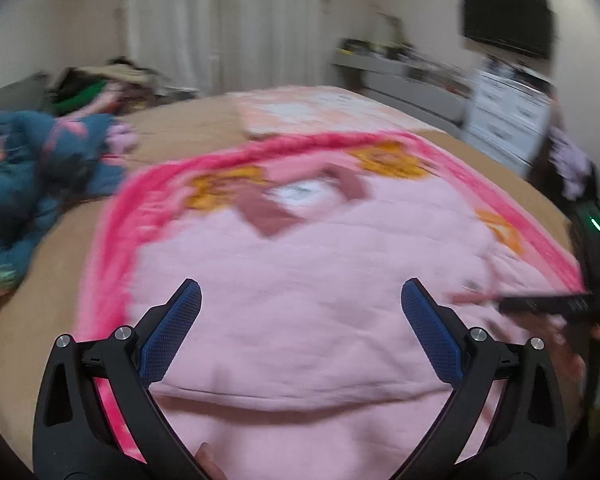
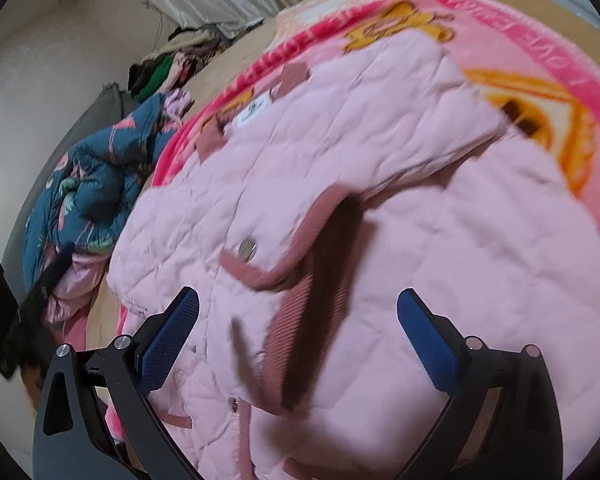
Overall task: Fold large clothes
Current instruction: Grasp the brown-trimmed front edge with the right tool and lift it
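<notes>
Pale walls (image 1: 60,20) and long white curtains (image 1: 220,28) stand beyond the bed (image 1: 188,128); a dark wall-mounted screen (image 1: 508,20) hangs above white drawers (image 1: 504,120), far right.

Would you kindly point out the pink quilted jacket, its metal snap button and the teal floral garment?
pink quilted jacket (image 2: 440,248): right wrist view, quilted body panel.
metal snap button (image 2: 247,247): right wrist view, button face.
teal floral garment (image 2: 96,184): right wrist view, crumpled middle.
</notes>
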### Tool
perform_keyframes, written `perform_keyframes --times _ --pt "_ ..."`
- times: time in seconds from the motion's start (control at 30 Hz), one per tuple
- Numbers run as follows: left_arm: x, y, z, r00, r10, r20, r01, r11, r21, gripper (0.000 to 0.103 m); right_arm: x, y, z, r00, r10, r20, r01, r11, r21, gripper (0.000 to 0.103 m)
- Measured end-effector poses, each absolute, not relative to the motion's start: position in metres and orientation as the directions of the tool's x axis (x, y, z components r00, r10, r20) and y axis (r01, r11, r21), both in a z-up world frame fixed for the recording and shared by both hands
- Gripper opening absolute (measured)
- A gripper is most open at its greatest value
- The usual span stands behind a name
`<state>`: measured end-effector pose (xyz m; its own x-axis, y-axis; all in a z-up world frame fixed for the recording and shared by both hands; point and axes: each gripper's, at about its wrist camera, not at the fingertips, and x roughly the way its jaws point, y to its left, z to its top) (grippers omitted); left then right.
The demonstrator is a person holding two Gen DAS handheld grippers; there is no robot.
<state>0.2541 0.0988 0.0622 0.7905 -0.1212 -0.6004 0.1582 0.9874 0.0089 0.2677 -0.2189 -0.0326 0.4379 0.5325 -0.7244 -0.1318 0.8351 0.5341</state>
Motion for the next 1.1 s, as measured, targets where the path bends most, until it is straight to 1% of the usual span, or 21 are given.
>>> perform_keyframes --times 0.03,0.1,0.2,0.3,0.33,0.37,0.4,0.43,0.47,0.53,0.6,0.7,0.8,0.9,1.0,1.1 --pt "0.256 0.112 0.063 0.800 -0.083 -0.594 0.115 0.993 0.016 0.094 0.268 -0.213 -0.036 0.428 0.533 -0.730 -0.129 0.836 0.534 0.099" --pt "0.263 0.131 0.064 0.799 -0.050 -0.599 0.065 0.998 0.005 0.094 0.269 -0.206 -0.042 0.413 0.538 -0.734 -0.125 0.832 0.540 0.099" --pt "0.271 0.160 0.060 0.785 -0.039 -0.618 0.002 0.998 -0.061 0.094 0.271 -0.198 -0.047 0.422 0.528 -0.737 -0.121 0.839 0.531 0.099" --pt "0.273 0.182 0.061 0.782 -0.040 -0.622 -0.040 0.993 -0.114 0.094 0.271 -0.196 -0.047 0.448 0.538 -0.714 -0.114 0.826 0.552 0.099" --pt "0.273 0.188 0.061 0.784 -0.035 -0.620 -0.054 0.991 -0.125 0.094 0.271 -0.193 -0.048 0.451 0.546 -0.706 -0.121 0.821 0.557 0.095" --pt "0.273 0.192 0.060 0.785 -0.033 -0.619 -0.063 0.989 -0.133 0.094 0.273 -0.190 -0.047 0.450 0.546 -0.707 -0.129 0.823 0.553 0.079" --pt "0.274 0.197 0.060 0.785 -0.032 -0.618 -0.072 0.987 -0.142 0.094 0.273 -0.187 -0.047 0.448 0.543 -0.710 -0.143 0.828 0.543 0.069" --pt "0.274 0.203 0.059 0.787 -0.033 -0.616 -0.080 0.985 -0.155 0.094 0.273 -0.184 -0.047 0.446 0.558 -0.700 -0.166 0.820 0.548 0.048" --pt "0.275 0.209 0.058 0.789 -0.032 -0.614 -0.085 0.983 -0.160 0.094 0.273 -0.182 -0.046 0.446 0.566 -0.694 -0.181 0.816 0.549 0.032" --pt "0.279 0.221 0.053 0.783 0.006 -0.621 -0.131 0.979 -0.156 0.094 0.269 -0.178 -0.038 0.458 0.565 -0.686 -0.223 0.820 0.527 0.022" --pt "0.281 0.233 0.051 0.780 0.024 -0.625 -0.172 0.969 -0.177 0.094 0.266 -0.174 -0.018 0.505 0.546 -0.668 -0.284 0.836 0.469 0.018" --pt "0.280 0.246 0.049 0.788 -0.013 -0.615 -0.188 0.947 -0.261 0.094 0.266 -0.169 0.024 0.580 0.534 -0.615 -0.379 0.845 0.377 0.017" --pt "0.280 0.245 0.048 0.790 -0.002 -0.613 -0.198 0.946 -0.258 0.094 0.272 -0.170 0.068 0.641 0.525 -0.560 -0.454 0.848 0.275 0.016" --pt "0.282 0.235 0.046 0.794 -0.021 -0.607 -0.172 0.951 -0.257 0.094 0.288 -0.176 0.097 0.684 0.502 -0.529 -0.474 0.858 0.200 0.016" --pt "0.287 0.222 0.043 0.795 -0.034 -0.606 -0.135 0.963 -0.231 0.094 0.307 -0.182 0.107 0.708 0.470 -0.526 -0.465 0.872 0.153 0.016" --pt "0.294 0.207 0.036 0.787 -0.048 -0.615 -0.101 0.974 -0.204 0.094 0.322 -0.186 0.101 0.711 0.448 -0.542 -0.454 0.881 0.132 0.016"
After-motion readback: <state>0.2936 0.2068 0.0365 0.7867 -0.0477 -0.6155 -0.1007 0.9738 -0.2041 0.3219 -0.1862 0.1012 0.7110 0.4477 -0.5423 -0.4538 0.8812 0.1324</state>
